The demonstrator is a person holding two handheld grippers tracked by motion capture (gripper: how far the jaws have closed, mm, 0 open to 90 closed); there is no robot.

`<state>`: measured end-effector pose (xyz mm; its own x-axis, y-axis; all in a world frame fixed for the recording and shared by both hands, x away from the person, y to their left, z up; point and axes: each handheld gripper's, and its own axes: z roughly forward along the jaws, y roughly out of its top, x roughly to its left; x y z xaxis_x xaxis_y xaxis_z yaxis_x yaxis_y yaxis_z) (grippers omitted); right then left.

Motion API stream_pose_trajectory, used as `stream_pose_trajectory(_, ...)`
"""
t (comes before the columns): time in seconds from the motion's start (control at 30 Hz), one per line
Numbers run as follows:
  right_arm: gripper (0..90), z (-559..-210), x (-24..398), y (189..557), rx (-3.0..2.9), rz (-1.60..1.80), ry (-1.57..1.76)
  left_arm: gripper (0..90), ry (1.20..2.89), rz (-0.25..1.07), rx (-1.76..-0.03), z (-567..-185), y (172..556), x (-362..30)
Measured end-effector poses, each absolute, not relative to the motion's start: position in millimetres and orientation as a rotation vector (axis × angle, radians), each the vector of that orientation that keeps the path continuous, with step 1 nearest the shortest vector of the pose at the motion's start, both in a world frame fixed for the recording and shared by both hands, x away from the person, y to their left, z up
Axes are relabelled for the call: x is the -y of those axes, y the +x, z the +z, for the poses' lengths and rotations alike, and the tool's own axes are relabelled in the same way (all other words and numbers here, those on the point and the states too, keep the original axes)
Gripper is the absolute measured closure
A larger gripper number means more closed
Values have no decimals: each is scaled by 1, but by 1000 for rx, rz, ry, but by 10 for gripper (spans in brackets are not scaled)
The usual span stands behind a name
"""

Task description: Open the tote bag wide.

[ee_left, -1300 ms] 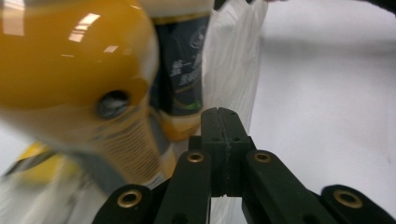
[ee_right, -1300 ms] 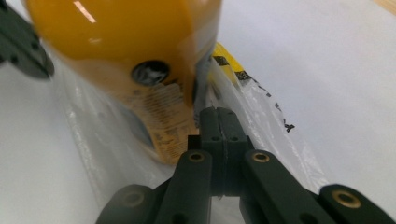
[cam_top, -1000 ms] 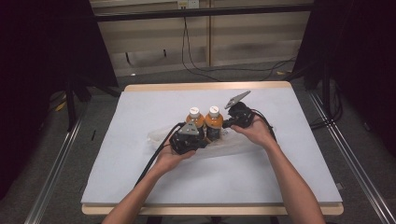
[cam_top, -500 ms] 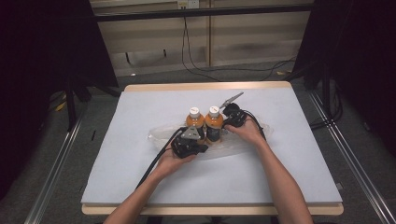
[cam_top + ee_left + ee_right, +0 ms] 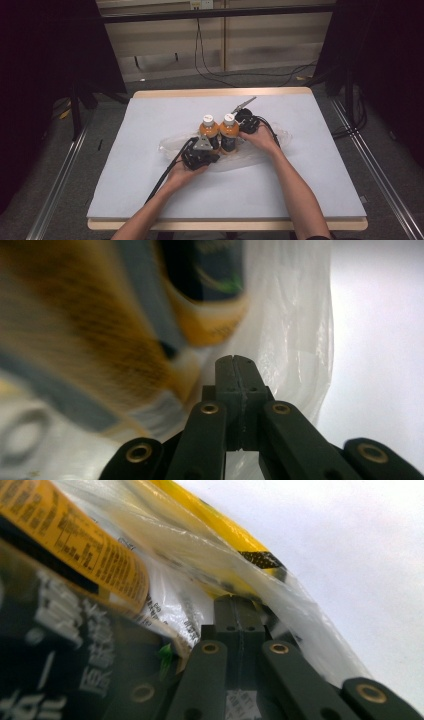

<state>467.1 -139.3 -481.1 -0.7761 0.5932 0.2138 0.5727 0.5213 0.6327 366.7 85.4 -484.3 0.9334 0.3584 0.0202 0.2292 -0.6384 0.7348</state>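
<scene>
Flanking two bottles [image 5: 220, 134] on pale-blue table [image 5: 150, 115] w/ dark surrounds: L tool [image 5: 238, 371] & R tool [image 5: 239, 611], both pinched shut on plastic bag [image 5: 272, 137].

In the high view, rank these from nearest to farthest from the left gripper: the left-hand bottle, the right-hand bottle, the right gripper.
From the left gripper:
1. Left-hand bottle, right beside it, just behind.
2. Right-hand bottle, next over toward the person's right.
3. Right gripper, beyond both bottles, on the far side of the right-hand one.

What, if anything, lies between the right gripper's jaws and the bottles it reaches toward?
The clear plastic bag does. In the right gripper view, the film drapes over the bottles and hangs just ahead of the right gripper, whose jaws are shut. The bottles stand upright side by side on the bag.
</scene>
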Motion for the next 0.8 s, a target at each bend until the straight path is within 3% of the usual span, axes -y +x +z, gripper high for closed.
stream_pose_trajectory(0.8, 900, -476, 120, 495, -2651, 971, 1164, 900, 2335, 85, -312, -482, 341, -89)
